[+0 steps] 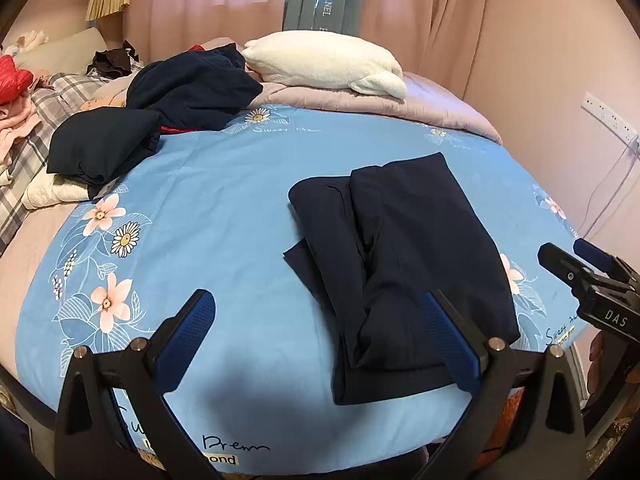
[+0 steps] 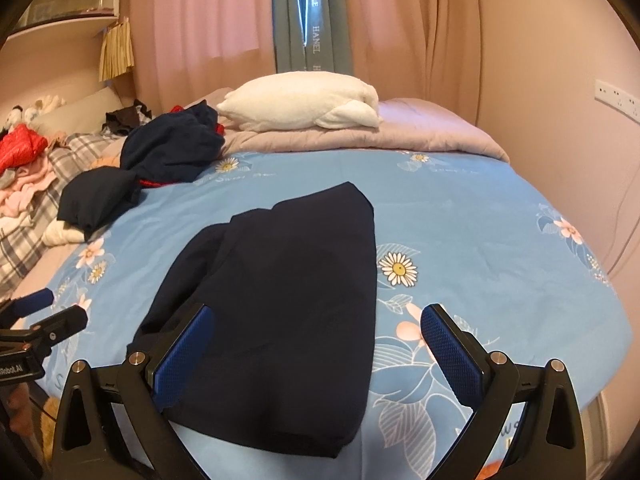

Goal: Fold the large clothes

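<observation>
Blue floral bedcover (image 1: 224, 208) filling most of both views, spread flat over the bed. Beyond it at 12 o'clock, pale lilac quilt (image 1: 432, 108) bunched along the far edge, white pillow (image 1: 320, 62) resting on top.

On the bedcover, folded navy garment (image 1: 396, 256), lying at 3 o'clock of centre in the left wrist view and at centre in the right wrist view (image 2: 280, 304); layered in long panels, near edge close to the cover's front border.

At 10 o'clock, loose heap of dark clothes (image 1: 188, 88) with a red trim showing, and just beside it a smaller folded dark piece (image 1: 104, 144) sitting on pale fabric. Plaid bedding (image 1: 60, 96) further toward 9 o'clock.

Left gripper (image 1: 318, 336) low at 6 o'clock, jaws wide apart, holding nothing; one blue pad over the garment's near end, contact not clear. Right gripper (image 2: 316, 340) likewise spread wide and empty, left finger (image 2: 184, 348) over the garment's near corner.
</observation>
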`<act>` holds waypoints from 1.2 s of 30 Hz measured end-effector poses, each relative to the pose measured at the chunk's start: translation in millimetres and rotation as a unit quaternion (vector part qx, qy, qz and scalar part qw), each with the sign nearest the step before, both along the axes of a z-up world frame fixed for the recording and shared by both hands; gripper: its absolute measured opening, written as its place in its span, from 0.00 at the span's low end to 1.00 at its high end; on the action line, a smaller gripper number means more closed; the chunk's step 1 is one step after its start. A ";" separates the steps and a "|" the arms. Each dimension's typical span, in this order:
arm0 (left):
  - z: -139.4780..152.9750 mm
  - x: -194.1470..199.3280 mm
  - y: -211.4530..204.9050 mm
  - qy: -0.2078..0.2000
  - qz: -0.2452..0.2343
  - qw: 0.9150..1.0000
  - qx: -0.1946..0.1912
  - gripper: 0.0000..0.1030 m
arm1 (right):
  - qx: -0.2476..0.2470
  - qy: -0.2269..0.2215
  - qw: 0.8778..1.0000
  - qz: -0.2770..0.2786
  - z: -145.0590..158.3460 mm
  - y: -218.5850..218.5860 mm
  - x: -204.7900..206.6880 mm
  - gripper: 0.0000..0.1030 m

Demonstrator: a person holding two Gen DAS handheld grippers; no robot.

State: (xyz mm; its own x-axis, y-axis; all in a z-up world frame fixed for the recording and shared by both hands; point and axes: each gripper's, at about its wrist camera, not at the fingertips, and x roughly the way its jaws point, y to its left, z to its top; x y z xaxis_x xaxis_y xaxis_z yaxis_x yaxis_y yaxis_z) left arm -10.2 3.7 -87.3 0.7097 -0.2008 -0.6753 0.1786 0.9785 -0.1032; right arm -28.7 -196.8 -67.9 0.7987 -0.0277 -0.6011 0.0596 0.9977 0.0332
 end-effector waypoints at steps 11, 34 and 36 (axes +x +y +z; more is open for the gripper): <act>-2.3 -1.6 -4.1 0.003 -0.001 1.000 0.003 1.00 | 0.001 0.003 1.000 0.003 -1.6 1.6 0.8 0.99; -2.0 -5.7 -11.4 0.005 -0.007 1.000 0.008 1.00 | 0.007 0.012 1.000 0.013 -5.8 5.9 1.8 0.99; -2.2 -5.4 -11.9 0.004 -0.005 1.000 0.008 1.00 | 0.007 0.012 1.000 0.013 -6.1 6.1 2.3 0.99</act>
